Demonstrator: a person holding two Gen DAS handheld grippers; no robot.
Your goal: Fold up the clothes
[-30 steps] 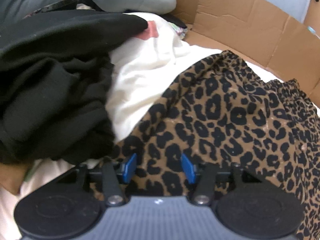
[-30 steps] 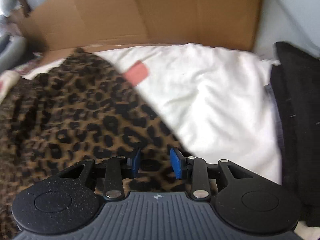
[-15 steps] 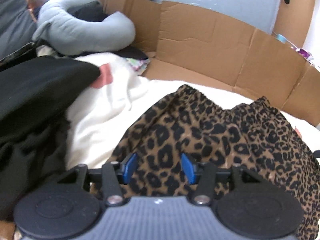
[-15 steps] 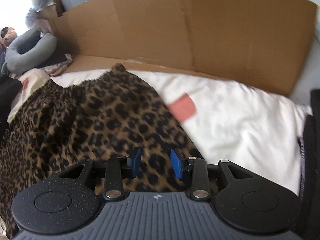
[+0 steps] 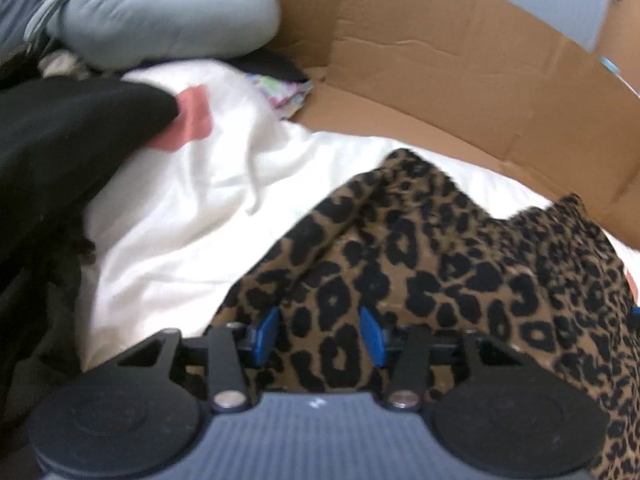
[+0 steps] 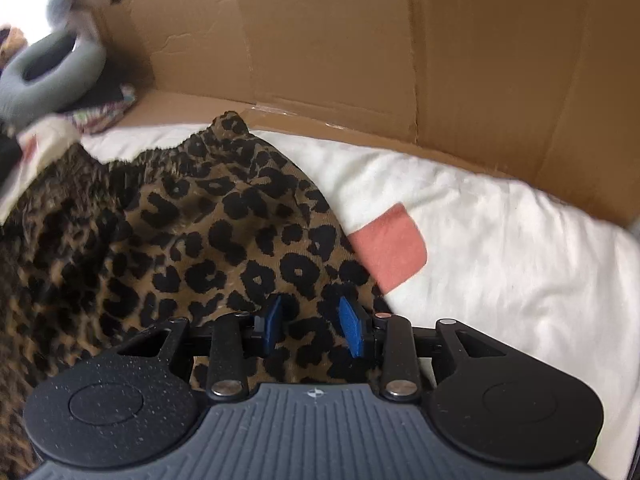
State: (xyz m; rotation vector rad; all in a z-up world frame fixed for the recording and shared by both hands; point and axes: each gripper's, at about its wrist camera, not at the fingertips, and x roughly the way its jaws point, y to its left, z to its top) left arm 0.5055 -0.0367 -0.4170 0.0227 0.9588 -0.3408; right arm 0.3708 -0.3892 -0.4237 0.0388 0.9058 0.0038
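Left wrist view: the left gripper (image 5: 319, 334) sits low over a leopard-print garment (image 5: 440, 280). Its two blue fingers (image 5: 266, 334) stand wide apart. The spotted cloth fills the gap between them, but I cannot tell if they pinch it. The leopard-print garment lies on a white blanket (image 5: 180, 240). It has a gathered edge on its far side. On the white blanket, left of the garment, is a pink patch (image 5: 192, 120). A black cloth (image 5: 60, 160) lies further left and covers one edge of that patch. Behind the garment stands a brown cardboard wall (image 5: 440, 80). A grey neck pillow (image 5: 160, 12) rests far back on the left.

Right wrist view: the right gripper (image 6: 312, 326) is over the near right corner of the leopard-print garment (image 6: 180, 240). Its blue fingers (image 6: 352, 326) are partly open, with the spotted cloth between them. I cannot tell if they grip it. A pink patch (image 6: 390, 250) on the white blanket (image 6: 520, 260) sits just right of the garment. The cardboard wall (image 6: 360, 40) stands behind the garment. The grey neck pillow (image 6: 52, 72) is far off on the left.
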